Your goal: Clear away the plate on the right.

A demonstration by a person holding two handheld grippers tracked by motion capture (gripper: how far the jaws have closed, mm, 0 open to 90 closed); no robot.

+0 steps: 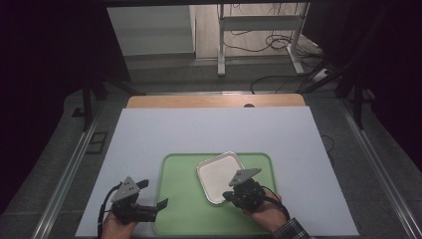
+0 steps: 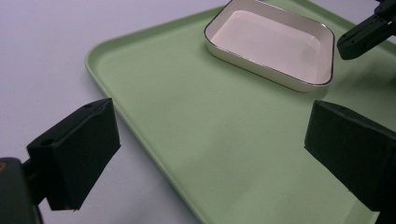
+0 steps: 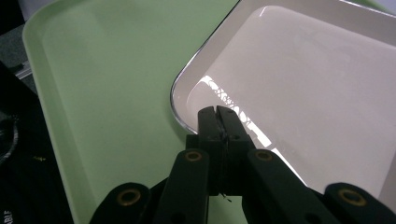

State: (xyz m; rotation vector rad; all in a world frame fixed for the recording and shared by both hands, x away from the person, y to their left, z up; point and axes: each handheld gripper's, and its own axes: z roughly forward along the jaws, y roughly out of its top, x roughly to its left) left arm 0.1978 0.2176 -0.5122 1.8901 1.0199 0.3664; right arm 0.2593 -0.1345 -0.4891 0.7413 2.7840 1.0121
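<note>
Left: the left gripper (image 1: 149, 199) rests at the near-left corner of the green tray (image 1: 179, 199), its jaws standing wide apart with nothing between them; seen from the left gripper view, the two black pads (image 2: 74, 154) frame a bare stretch of tray floor. Centre: the white dish (image 1: 219, 174), a shallow rounded rectangle with a thin metallic rim, lies flat inside the tray, right of the tray's middle. Its long axis appears to run from near-right to far-left, skewed against the tray's edges, with one corner pointing toward the person (the difference between long and short sides is slight, so this reading is tentative). Right: the right gripper (image 1: 230, 195) is pinched shut on the dish's near edge; in the right gripper view the closed tips (image 3: 218, 116) sit over the rim close to a rounded corner. Step in hand, by judgement: the grasp on the dish is just made. The next move calls for a level lift or slide, since a one-edged pinch lets the dish tip or slip
</note>
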